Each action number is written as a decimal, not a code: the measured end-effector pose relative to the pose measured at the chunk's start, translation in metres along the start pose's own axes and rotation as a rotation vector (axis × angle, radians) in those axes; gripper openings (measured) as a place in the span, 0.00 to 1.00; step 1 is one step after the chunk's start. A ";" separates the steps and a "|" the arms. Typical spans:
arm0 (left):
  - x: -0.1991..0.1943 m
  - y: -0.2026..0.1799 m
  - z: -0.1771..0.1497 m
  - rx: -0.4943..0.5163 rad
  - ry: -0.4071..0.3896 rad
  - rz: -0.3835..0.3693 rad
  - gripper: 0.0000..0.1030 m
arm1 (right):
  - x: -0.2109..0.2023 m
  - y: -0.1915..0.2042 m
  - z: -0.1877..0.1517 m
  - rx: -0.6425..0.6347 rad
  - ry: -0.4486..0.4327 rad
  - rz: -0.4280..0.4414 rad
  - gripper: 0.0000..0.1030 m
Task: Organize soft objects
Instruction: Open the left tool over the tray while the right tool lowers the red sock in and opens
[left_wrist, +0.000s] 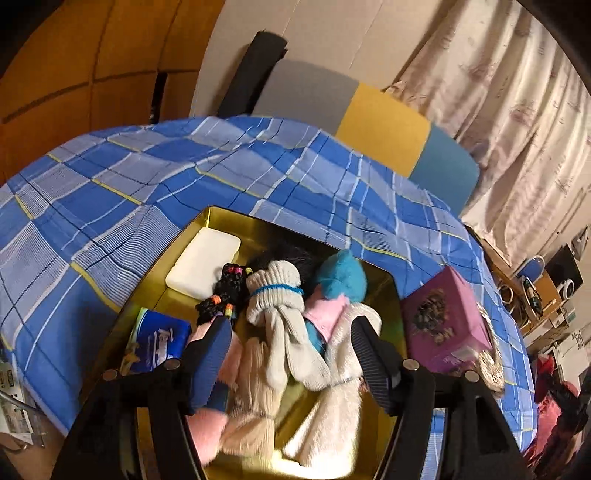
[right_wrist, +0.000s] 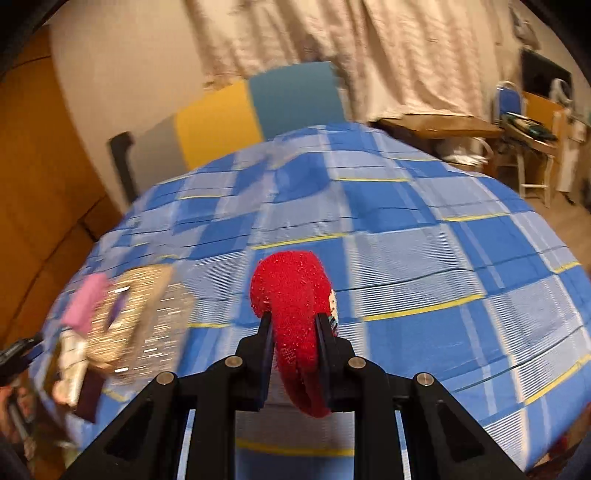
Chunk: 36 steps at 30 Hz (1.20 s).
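In the left wrist view a gold tin (left_wrist: 384, 284) sits on the blue checked cloth and holds soft things: a white pad (left_wrist: 203, 267), a black beaded braid (left_wrist: 221, 295), a knotted grey sock (left_wrist: 275, 314), a teal and pink plush (left_wrist: 340, 284), cream fluffy socks (left_wrist: 332, 413) and a pink piece (left_wrist: 207, 428). My left gripper (left_wrist: 291, 339) is open just above them, holding nothing. In the right wrist view my right gripper (right_wrist: 293, 321) is shut on a red fuzzy sock (right_wrist: 291, 295), held above the cloth.
A purple box (left_wrist: 443, 325) stands right of the tin, with a sparkly gold pouch (right_wrist: 125, 317) beside it. A blue tissue pack (left_wrist: 159, 339) lies in the tin's left corner. A grey, yellow and teal panel (left_wrist: 384, 129) stands behind the table. Chairs and furniture (right_wrist: 524, 140) are at far right.
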<state>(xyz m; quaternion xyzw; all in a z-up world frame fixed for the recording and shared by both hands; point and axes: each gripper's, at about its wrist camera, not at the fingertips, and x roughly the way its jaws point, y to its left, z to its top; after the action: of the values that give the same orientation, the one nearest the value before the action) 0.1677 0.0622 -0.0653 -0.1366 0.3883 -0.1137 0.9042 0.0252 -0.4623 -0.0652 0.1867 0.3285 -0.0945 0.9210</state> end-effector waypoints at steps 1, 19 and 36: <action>-0.004 -0.001 -0.003 0.010 -0.003 -0.004 0.66 | -0.001 0.015 -0.002 -0.010 0.008 0.033 0.21; -0.041 0.005 -0.051 0.032 0.042 0.161 0.66 | 0.028 0.261 -0.070 -0.152 0.211 0.429 0.21; -0.065 0.020 -0.063 0.081 -0.037 0.315 0.66 | 0.096 0.347 -0.106 -0.098 0.215 0.172 0.24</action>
<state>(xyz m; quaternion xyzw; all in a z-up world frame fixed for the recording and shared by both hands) 0.0796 0.0914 -0.0698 -0.0396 0.3832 0.0164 0.9227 0.1416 -0.1077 -0.1049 0.1782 0.4122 0.0214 0.8933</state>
